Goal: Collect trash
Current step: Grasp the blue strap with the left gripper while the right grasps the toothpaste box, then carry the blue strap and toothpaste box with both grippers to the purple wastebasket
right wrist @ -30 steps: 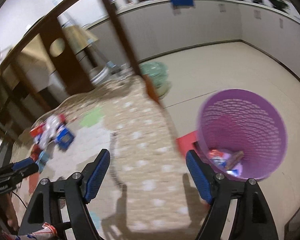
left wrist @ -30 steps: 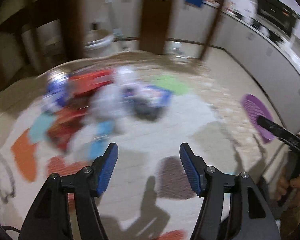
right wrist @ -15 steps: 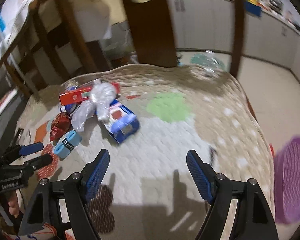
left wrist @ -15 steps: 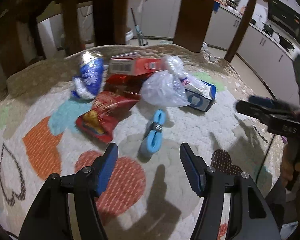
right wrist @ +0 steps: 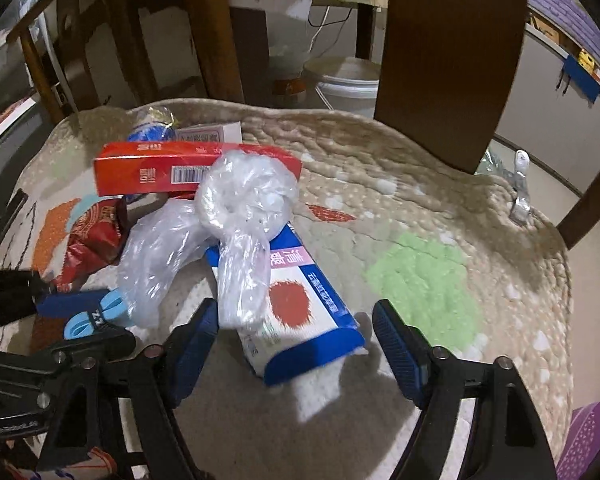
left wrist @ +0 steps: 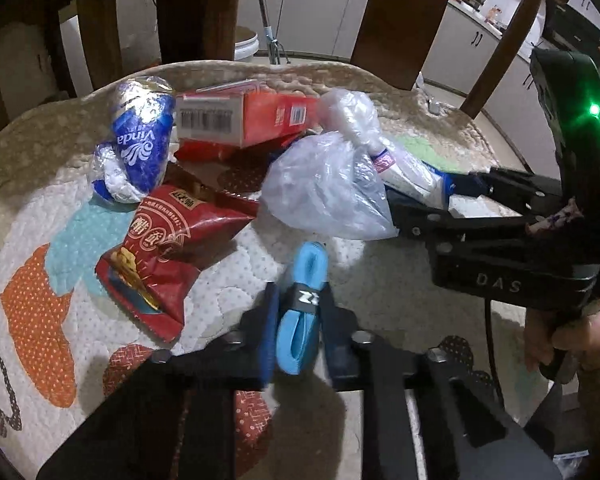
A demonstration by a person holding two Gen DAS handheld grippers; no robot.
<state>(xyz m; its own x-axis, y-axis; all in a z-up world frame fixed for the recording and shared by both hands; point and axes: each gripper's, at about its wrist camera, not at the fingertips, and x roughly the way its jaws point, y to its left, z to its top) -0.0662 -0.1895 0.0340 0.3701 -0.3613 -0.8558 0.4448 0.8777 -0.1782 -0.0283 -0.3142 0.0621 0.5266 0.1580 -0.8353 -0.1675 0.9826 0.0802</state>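
Two grippers work over a litter pile on the quilted mat [right wrist: 440, 184]: the left gripper [left wrist: 298, 328] has its fingers clamped on the light, springy blue strap [left wrist: 302, 304] banded "ZZ", at the pile's near edge. The right gripper [right wrist: 296, 344] is closing, its fingers still apart around the blue-and-white box [right wrist: 300, 300], probably light and crushable, best gripped across its narrow sides. A foil pack [left wrist: 142, 140] reads "Vinda".

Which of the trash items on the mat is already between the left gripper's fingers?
The light blue folded strap with a black band. The left gripper is shut on it; the red snack bag, clear plastic bag and red box lie untouched.
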